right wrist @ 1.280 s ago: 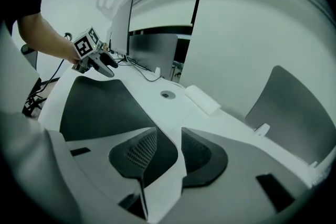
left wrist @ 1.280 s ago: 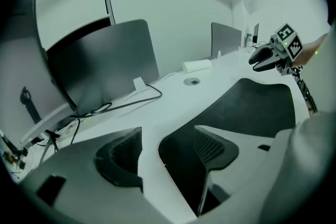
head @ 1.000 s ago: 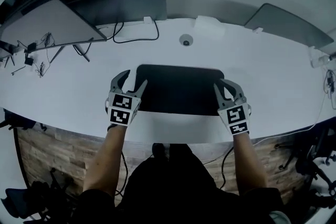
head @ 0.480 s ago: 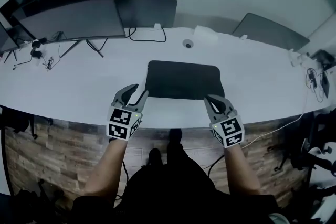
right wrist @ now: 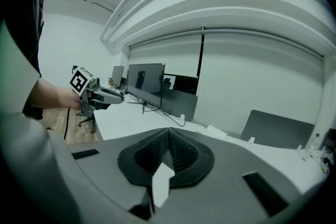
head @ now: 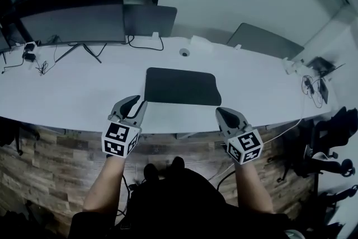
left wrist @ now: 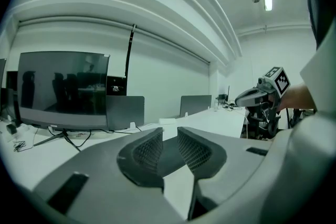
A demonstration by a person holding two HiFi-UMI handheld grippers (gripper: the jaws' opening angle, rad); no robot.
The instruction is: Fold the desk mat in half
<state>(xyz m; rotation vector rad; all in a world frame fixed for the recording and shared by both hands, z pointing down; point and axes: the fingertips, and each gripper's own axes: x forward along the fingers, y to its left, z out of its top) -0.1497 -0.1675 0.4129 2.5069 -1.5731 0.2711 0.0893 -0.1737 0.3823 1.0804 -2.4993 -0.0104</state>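
— Item: desk mat. Where does it lie against your claws?
— Flat and unfolded on the bench, ahead of both claws; neither touches it.
— Your left claw?
— At the bench's near edge, jaws closing, a gap between them, nothing in it.
— Your right claw?
— Jaws together, empty, also at the near edge

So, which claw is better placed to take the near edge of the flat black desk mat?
Probably the left claw: it is close to the near left corner of the black rectangular desk mat, and its jaws, though closing on nothing, are apart. The right claw is shut and empty.
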